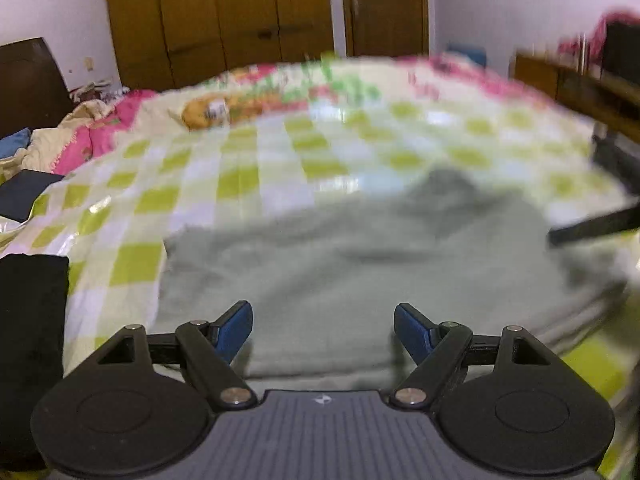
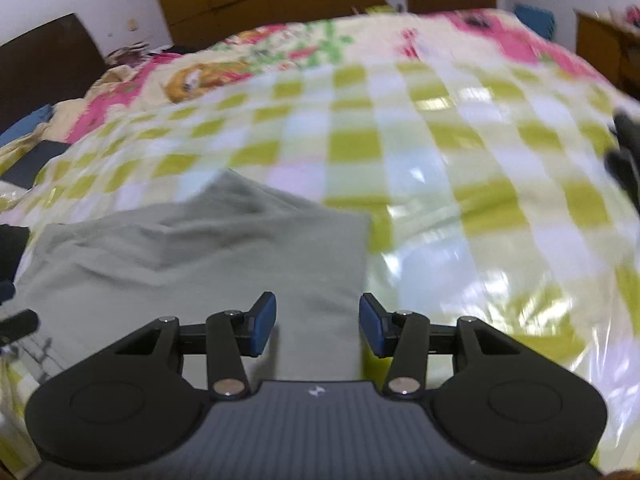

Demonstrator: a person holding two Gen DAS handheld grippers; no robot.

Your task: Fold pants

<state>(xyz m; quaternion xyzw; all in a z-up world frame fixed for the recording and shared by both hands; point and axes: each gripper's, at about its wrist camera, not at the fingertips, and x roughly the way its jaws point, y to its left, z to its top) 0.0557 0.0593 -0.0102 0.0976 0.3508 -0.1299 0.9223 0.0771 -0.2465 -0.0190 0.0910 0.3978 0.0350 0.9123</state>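
Lying folded: pants (image 1: 352,264) | below both spread fingers (image 2: 264,324), untouched

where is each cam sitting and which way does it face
Left wrist: on the left gripper, tilted down over the pants on the bed; own open jaws show.
Right wrist: on the right gripper, tilted down at the pants' right edge; own open jaws show.
Shared: pants, bed, wardrobe.
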